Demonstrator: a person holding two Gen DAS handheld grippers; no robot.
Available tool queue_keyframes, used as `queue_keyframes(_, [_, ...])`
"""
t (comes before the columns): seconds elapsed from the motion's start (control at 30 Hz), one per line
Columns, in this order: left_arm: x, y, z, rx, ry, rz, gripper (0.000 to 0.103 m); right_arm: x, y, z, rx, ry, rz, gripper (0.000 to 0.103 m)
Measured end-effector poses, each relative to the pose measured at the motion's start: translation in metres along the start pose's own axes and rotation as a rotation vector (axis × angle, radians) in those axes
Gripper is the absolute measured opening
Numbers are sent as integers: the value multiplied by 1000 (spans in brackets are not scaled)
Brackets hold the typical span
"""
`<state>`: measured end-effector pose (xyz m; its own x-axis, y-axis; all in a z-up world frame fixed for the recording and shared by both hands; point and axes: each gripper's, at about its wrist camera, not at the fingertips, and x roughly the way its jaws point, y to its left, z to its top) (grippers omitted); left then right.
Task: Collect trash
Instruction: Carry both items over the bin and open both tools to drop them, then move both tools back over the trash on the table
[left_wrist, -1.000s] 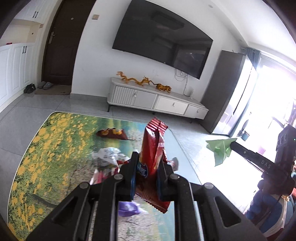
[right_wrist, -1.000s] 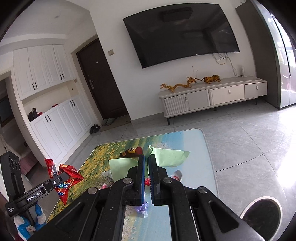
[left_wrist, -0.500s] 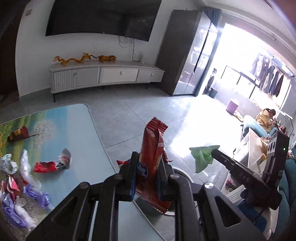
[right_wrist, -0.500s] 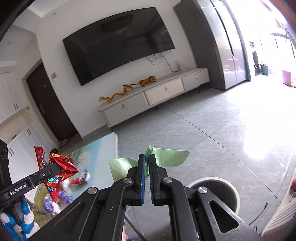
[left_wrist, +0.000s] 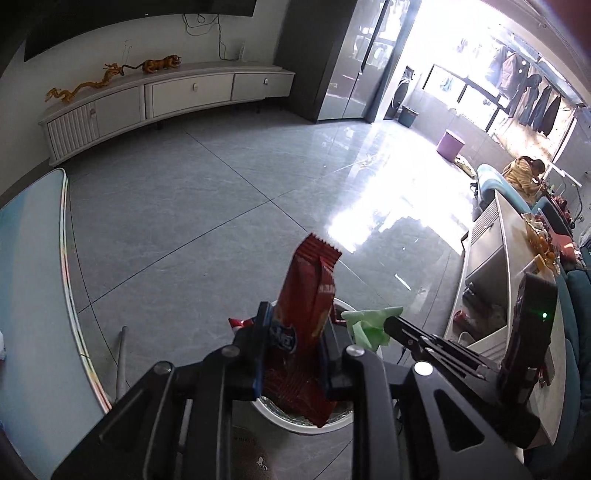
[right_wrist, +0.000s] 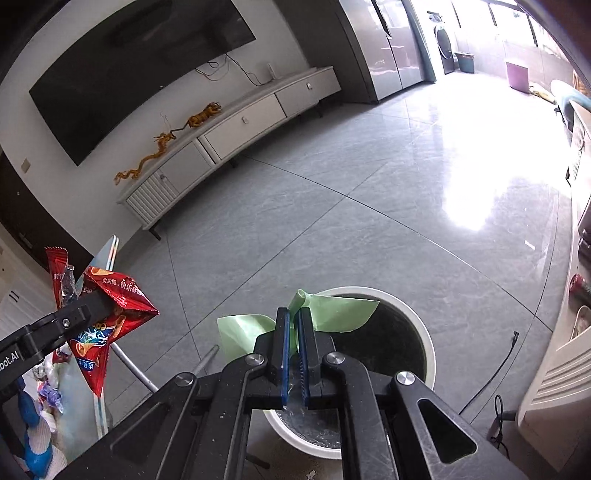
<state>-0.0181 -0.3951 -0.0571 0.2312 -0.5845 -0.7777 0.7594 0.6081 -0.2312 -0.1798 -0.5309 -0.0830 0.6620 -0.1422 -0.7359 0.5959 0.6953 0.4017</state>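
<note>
From the left wrist view, the left tongs (left_wrist: 293, 354) are clamped on a red snack wrapper (left_wrist: 306, 314) that stands tall between the jaws, its lower end hanging over the white bin (left_wrist: 295, 424) on the floor. Only part of the rim shows behind the tongs, so I can't tell how well the wrapper is centred over the opening. It is light and long; let go from this height, I'd guess it could flutter sideways or catch on the rim and tip onto the tiles. The right tongs (left_wrist: 388, 325) come in just beside it with a green wrapper (left_wrist: 365, 326), and the two could brush together and snag. The worktop (left_wrist: 33, 295) edge curves along the left.

From the right wrist view, the right tongs (right_wrist: 291, 350) are pinched on the green wrapper (right_wrist: 332, 314), which spreads over the near rim of the bin (right_wrist: 424, 332), the dark opening right below. That one looks safer, though a thin sheet may cling to the pads. The left tongs (right_wrist: 92, 306) with the red snack wrapper (right_wrist: 107, 317) sit well left of the rim here, seemingly over bare floor.
</note>
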Motion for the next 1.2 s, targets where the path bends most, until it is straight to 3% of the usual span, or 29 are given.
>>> queue_keyframes(0.07, [11, -4, 0, 4, 22, -13, 28, 6, -7, -1, 13, 17, -12, 8])
queue_keyframes(0.2, [25, -7, 1, -7, 43, -30, 50, 15, -24, -6, 45, 47, -33, 10])
queue_keyframes(0.37, [33, -13, 3, 0, 58, -45, 51, 15, -33, -7, 77, 59, -46, 26])
queue_keyframes(0.57, [19, -13, 4, -7, 32, -43, 51, 7, -30, -3, 81, 44, -50, 30])
queue_keyframes(0.83, [-41, 3, 3, -40, -74, 8, 52, -26, 5, 6, 31, -26, 1, 35])
queue_keyframes(1.2, [-168, 66, -25, -122, -284, 123, 59, -85, 109, 2, -118, -124, 152, 47])
